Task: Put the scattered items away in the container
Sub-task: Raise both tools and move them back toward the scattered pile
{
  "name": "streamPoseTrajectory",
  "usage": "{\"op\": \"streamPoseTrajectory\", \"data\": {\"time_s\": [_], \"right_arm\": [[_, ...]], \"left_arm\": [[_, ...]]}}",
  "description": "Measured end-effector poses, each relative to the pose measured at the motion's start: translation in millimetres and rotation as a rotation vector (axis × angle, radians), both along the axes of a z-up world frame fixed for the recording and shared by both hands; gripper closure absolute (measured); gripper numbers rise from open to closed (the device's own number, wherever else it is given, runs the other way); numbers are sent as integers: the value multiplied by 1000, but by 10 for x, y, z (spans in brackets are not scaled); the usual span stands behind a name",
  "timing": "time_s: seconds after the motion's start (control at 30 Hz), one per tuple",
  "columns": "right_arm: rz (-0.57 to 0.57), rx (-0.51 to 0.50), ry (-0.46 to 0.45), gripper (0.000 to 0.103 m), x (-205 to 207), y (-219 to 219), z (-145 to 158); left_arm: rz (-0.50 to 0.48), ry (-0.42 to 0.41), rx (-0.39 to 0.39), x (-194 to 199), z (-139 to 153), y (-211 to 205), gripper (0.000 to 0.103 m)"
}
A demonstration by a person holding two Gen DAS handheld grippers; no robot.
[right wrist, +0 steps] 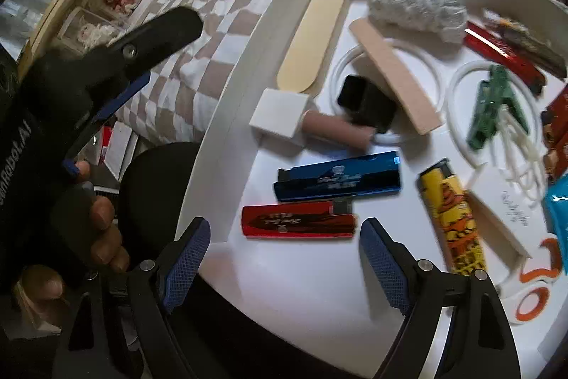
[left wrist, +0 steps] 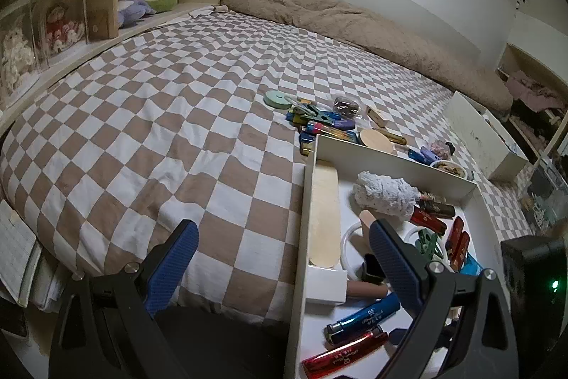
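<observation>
The white container (left wrist: 390, 162) lies on the checkered bed (left wrist: 177, 130), and most of the task's things already sit inside it: a red lighter (right wrist: 298, 221), a blue lighter (right wrist: 337, 176), a yellow lighter (right wrist: 451, 219), a white knitted cloth (right wrist: 415, 6), a green clip (right wrist: 491, 105) and a long wooden stick (right wrist: 312, 38) laid along the left wall. They lie loose and crossed over one another, which suggests they were dropped in with no effort at arranging them.

The right tongs (right wrist: 284, 258) hang over the near end of the container, jaws wide and nothing between them, just short of the red lighter. The left tongs (left wrist: 284, 258) are also wide open and empty, straddling the container's left wall (one finger over the bedcover, the other over the contents), probably waiting their turn.

A cluster of scattered items (left wrist: 319, 123) remains on the bed just past the container's far wall, beside a pale green disc (left wrist: 277, 98). I judge the job roughly half done.

The far wall stands between either tongs and that cluster, so a reach has to clear it. To the left the bedcover is open, giving easy room; the right side is tighter, with a white box (left wrist: 486, 137) near the bed's edge.
</observation>
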State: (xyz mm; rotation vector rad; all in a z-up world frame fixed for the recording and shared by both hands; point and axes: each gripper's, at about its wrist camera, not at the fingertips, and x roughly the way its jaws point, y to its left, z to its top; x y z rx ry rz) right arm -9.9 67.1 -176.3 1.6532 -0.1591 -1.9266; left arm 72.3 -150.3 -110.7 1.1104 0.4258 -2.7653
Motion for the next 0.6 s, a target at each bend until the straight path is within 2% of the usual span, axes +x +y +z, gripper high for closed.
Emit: {"op": "streamPoseTrajectory", "data": {"time_s": [0.23,0.6], "right_arm": [[-73,24,109,16,-2,345,208],[-195,69,283,16,-60,739,368]], "left_arm": [[-19,5,-27,-9,87,149,5],[-46,9,-74,-21,215,419,5]]}}
